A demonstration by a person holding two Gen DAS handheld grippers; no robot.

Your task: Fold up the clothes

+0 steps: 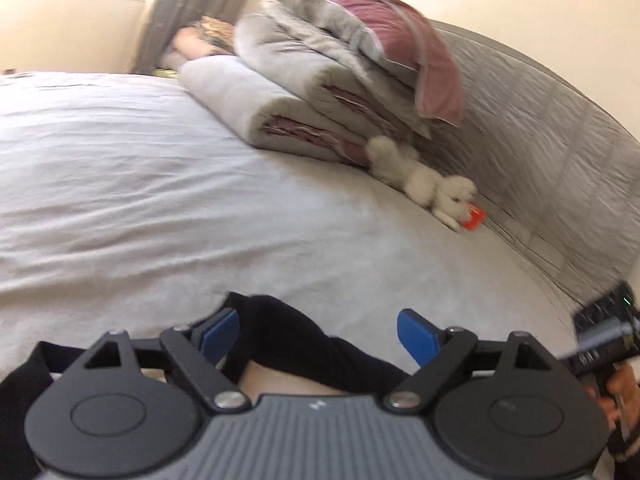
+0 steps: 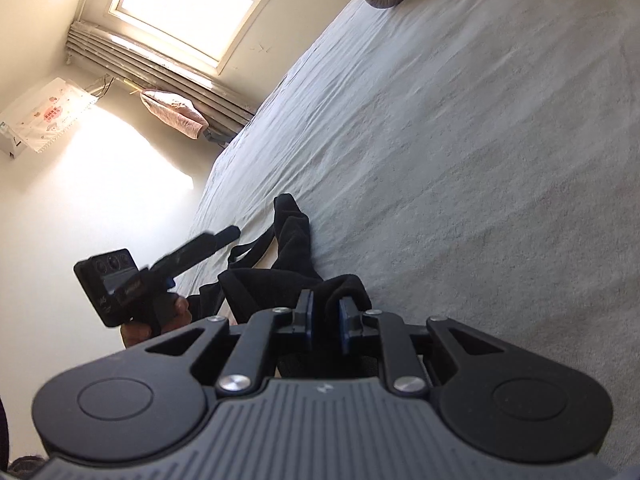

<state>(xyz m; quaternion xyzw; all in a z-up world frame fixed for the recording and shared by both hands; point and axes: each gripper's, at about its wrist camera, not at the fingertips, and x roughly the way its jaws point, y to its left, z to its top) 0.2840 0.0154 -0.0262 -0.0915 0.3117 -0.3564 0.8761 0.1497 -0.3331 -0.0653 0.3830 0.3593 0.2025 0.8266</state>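
1. Nearest the lens in the left wrist view, the left gripper stands wide; its blue pads press on nothing, though the black garment lies between and beneath them.
2. Right gripper, right wrist view: jaws narrow and closed on a bunched fold of the black garment.
3. The garment sits at the near edge of the bed, partly lifted, with a strip trailing towards the left gripper.
4. Background: folded quilts, a white plush toy and the padded headboard, all well apart from the work.
5. Judgement: the step in hand appears to be re-gripping. It would go best if the free gripper took a clean edge or corner, not a bunch, while the other kept the cloth taut, so the fold lies flat on the sheet.
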